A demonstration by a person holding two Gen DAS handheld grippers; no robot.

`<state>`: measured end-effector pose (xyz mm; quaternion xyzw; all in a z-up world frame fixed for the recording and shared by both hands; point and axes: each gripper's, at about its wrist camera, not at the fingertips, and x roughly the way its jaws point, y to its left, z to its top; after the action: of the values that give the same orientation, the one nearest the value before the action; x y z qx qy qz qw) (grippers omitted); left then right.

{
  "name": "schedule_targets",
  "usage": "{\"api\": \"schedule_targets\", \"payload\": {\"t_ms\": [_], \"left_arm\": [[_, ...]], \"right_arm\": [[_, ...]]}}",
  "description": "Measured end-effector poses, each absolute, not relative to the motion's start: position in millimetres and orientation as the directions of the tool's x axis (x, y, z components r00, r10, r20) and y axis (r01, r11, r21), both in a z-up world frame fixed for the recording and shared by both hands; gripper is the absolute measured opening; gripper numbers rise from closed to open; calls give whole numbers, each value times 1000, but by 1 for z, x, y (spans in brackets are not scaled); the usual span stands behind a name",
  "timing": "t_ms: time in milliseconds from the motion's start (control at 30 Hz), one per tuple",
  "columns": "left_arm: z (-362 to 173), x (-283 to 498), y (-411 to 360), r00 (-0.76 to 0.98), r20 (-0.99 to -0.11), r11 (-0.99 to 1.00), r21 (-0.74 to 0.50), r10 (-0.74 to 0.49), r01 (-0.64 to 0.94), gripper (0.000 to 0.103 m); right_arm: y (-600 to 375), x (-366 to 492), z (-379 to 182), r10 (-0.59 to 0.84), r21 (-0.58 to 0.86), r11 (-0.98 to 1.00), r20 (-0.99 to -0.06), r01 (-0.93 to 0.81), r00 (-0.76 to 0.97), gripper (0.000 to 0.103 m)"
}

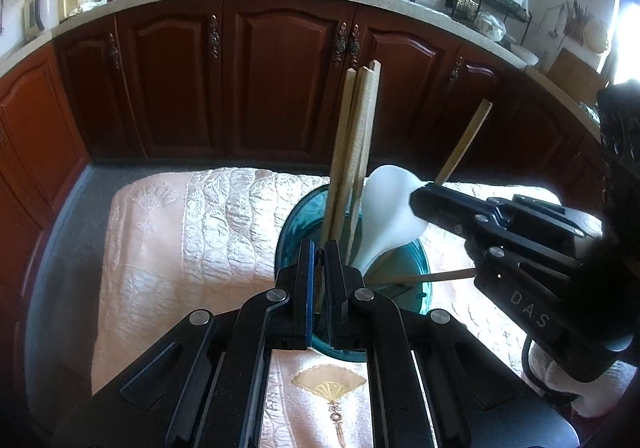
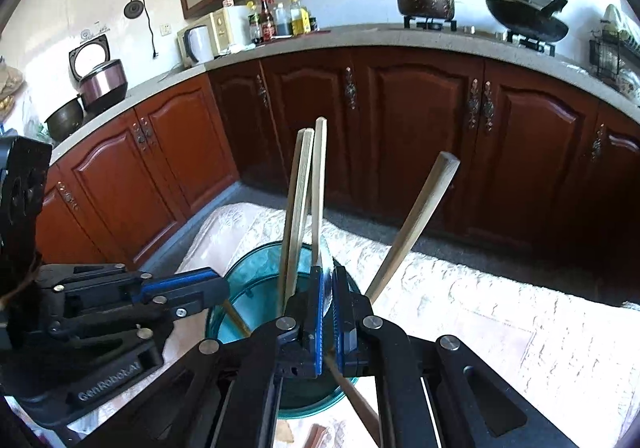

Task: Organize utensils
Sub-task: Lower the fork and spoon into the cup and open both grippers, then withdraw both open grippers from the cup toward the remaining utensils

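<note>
Three wooden chopsticks (image 1: 352, 151) upright and bunched together in one teal glass jar (image 1: 416, 288), tips down inside, tops fanning slightly. One more wooden chopstick (image 2: 408, 232) slanted away to the right, pinched low on its shaft by the right gripper (image 2: 329, 312); fingers nearly closed, only the stick's thickness between the blue pads, lower end of the stick poking out beneath the jaws. One white spoon (image 1: 384, 215) leaning in the jar, bowl upward, beside the bunched three. Left gripper (image 1: 317, 280) clamped on the near rim of the jar, fingers drawn close with the glass wall between them, one inside and one outside. Jar standing on one pale quilted cloth (image 1: 180, 232) over the table, near the cloth's right half and just short of its near edge by the fan embroidery (image 1: 328, 388). Broad bare stretch of cloth to the left of the jar; right side crowded by the right gripper's body. Dark wooden cabinets (image 1: 280, 75) well beyond the far edge.
</note>
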<state>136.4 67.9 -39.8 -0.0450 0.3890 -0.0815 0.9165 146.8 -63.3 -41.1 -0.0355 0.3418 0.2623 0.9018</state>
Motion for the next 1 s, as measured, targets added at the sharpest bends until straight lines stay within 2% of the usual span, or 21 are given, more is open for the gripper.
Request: {"api": "schedule_targets", "payload": {"t_ms": [67,133,167,333,400,467,533,1000], "left_arm": [[-41,137,67,680,-710,983,-140,-180,114,3],[-41,137,67,677,-714,984,-136,-177,113,3],[-41,136,67,677,-714,984,-139,-179,113,3],[-37,135,71,677,-711,981,-155,-190,112,6],[-35,132,71,678,-708,980,-162,-196,114,12],[-32,128,72,685,-702,980,-164,-197,113,35],[-29,123,71,695,-691,979,-168,-199,113,43],[-16,92,65,737,-662,990,-120,-137,76,45]], "right_arm": [[-66,147,-39,463,139,856,-633,-497,620,7],[-70,146,-36,469,151,857,-625,-493,624,24],[-72,145,-34,472,157,857,-620,-490,627,27],[-82,140,-22,485,186,859,-598,-478,639,28],[-86,136,-17,491,197,857,-589,-475,642,28],[-89,131,-13,500,205,854,-582,-478,642,29],[-90,126,-9,501,201,853,-575,-481,647,31],[-101,94,2,498,193,856,-562,-480,661,34]]}}
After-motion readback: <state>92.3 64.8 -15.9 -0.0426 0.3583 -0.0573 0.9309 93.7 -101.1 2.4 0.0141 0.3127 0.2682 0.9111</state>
